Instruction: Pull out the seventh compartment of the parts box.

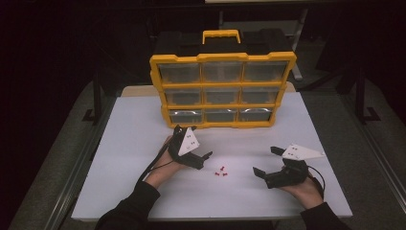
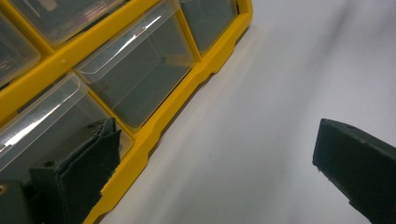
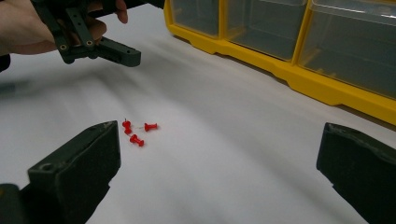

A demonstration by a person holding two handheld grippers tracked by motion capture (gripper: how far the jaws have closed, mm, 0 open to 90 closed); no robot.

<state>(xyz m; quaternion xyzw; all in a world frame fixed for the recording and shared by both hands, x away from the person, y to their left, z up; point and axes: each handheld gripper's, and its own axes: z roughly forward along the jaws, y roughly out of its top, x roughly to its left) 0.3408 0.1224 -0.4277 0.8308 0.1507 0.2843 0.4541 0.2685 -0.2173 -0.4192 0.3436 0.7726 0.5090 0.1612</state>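
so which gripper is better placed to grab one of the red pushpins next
Right, probably. The right gripper is open and its own view looks straight at the red pushpins lying just ahead of its jaws. The left gripper, also open, faces the yellow drawer organizer.

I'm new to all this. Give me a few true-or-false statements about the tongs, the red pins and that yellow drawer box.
1. The red pushpins lie loose on the white table, between the two tongs. True.
2. The right tongs are clamped on a pin. False: the jaws stand wide apart and hold nothing.
3. The yellow organizer has nine clear drawers, all pushed in. True.
4. The left tongs hold a drawer pulled out. False: they are open, close to the bottom row of drawers.
5. The pins are blue. False: they are red.
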